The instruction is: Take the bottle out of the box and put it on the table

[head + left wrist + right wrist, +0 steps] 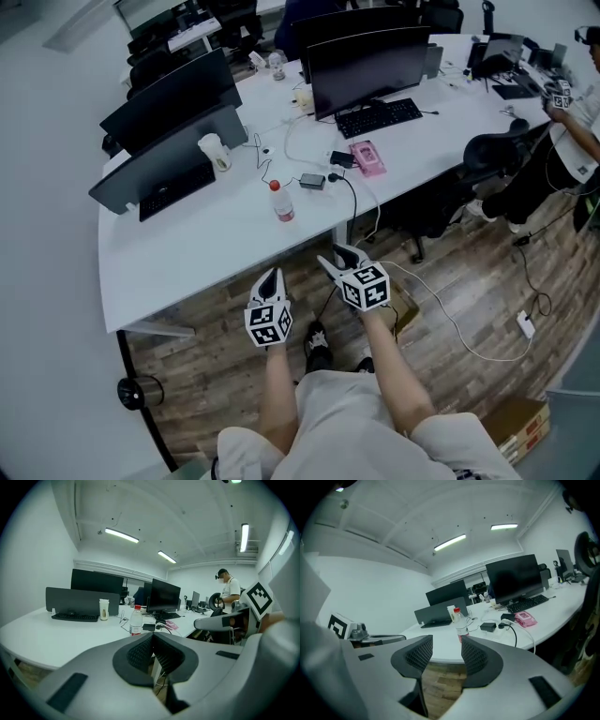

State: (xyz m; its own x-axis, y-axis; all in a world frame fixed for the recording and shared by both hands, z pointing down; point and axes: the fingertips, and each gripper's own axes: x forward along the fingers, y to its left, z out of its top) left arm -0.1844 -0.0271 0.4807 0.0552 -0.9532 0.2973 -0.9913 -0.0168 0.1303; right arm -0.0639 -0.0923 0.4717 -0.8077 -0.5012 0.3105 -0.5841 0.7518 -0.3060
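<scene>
1. Left gripper (273,275) (152,641): the jaws are pressed together, the ribbed pads meet along one seam, and nothing sits between them. It touches no object and hangs above the wooden floor, short of the table (187,253) edge.
2. Right gripper (337,255) (443,651): the jaws stand spread with a clear gap, and no object is between the pads. Only floor and table edge show through the gap. It is just beside the left gripper, also off the table.
3. Count, task item: one bottle (282,202) (136,620) (461,620).
4. Count, grippers: two, one per hand, each with one marker cube.
5. Count, other items on the near table:
   - two keyboards (379,117) (174,192)
   - one cup (216,152)
   - one black adapter (312,181) with a cable
   - one pink item (367,157)
6. One other person (572,122) stands at the far right end of the table.
7. Bottle location: it stands upright on the white table, near the front edge and just beside the black adapter, well apart from both grippers. In both gripper views it appears beyond the jaws.
8. Bottle appearance: clear plastic body, red cap, and a label band around the middle with red on it. The print on the label is too small to read.
</scene>
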